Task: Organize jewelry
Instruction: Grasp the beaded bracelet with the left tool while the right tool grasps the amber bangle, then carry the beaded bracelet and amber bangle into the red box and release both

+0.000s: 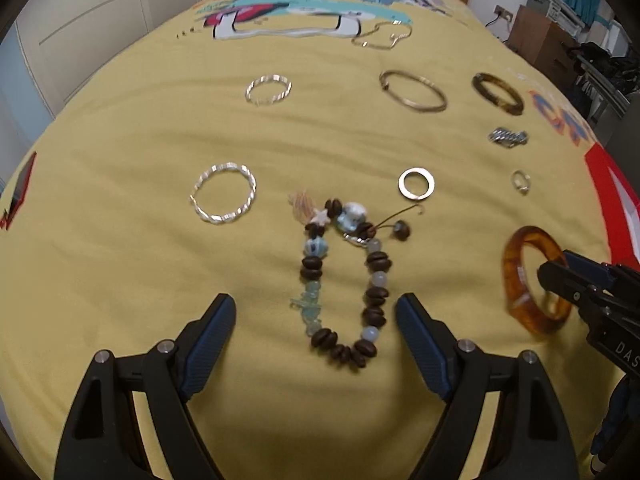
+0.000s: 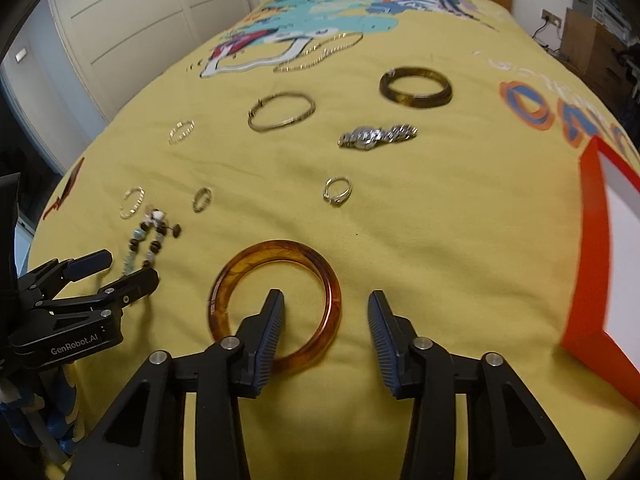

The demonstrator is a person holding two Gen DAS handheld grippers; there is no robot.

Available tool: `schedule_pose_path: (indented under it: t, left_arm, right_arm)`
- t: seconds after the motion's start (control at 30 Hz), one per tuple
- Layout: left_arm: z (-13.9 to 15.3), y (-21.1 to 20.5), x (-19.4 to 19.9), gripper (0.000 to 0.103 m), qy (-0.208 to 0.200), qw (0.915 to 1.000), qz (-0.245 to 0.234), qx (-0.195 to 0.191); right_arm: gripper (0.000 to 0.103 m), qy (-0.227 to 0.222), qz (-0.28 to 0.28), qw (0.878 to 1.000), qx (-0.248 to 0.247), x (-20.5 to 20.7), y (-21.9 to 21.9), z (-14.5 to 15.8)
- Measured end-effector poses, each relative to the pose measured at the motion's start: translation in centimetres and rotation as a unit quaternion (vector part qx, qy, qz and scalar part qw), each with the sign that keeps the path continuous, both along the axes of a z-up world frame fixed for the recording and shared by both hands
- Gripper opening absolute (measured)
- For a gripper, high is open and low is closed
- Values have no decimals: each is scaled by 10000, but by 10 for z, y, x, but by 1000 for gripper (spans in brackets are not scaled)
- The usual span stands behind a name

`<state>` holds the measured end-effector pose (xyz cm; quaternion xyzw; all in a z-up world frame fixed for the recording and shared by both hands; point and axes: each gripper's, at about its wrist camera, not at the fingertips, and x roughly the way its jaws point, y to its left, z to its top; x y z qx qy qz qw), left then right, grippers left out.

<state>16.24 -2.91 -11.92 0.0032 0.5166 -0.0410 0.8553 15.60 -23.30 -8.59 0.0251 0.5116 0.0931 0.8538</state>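
Jewelry lies spread over the yellow bedspread (image 1: 120, 128) in loose rows, each piece apart from its neighbours, so much of the laying-out looks done. Toward the headboard a thin gold chain (image 1: 382, 38) rests on the printed pattern. Nearer come a twisted silver bangle (image 1: 268, 89), a plain metal bangle (image 1: 413, 91) and a dark tortoiseshell bangle (image 1: 498, 94). Below these sit a metal link bracelet (image 2: 378, 137), a small ring (image 2: 337, 191), a flat silver ring (image 1: 416, 183) and a second twisted bangle (image 1: 224, 194).

Two pieces seem to be the ones in hand now. The beaded bracelet (image 1: 344, 280) lies crumpled in a narrow loop between the spread jaws of the left claw (image 1: 316, 312), which hovers over it without touching. The amber bangle (image 2: 276, 308) lies flat on the bed; the right claw (image 2: 326, 312) stands partly open, one finger inside the ring and the other outside, straddling its right rim. Whether a pad already brushes that rim is hard to tell through the blur. An orange box (image 2: 592, 248) waits at the bed's right side, and no jewelry can be seen in it.
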Motion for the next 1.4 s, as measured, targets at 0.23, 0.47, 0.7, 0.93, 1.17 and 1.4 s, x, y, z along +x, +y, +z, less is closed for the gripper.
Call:
schedule_pose_path:
  t: [0.23,0.47,0.7,0.93,1.17,1.4]
  left_arm:
    - [-1,-1,4,58,-35,10000,2,-44]
    - [13,2,5,14,-5,9997,-31,-228]
    - [49,-3,-15,9,-310,9988,-190,-325]
    - [91,-40,-30,9,-575,9945,-678,-561]
    - [142,-128,-36,9,-804,9790,-1562,-1032]
    - [182,-251,-19,9,-1009,9552,-2433,-1353]
  right_arm:
    - [11,53,132,9999,-8,12,4,-13]
    - [10,-186,137,9997,118,2,3,2]
    - [10,-540,-108,9981,277,-27,-14,39]
    - [10,-836,-638,9940,294,-62,-65,69]
    - [10,-1105,-1407,9838,109,-89,-155,98]
    - [10,-1081,-2108,9714,-171,-90,-243,103]
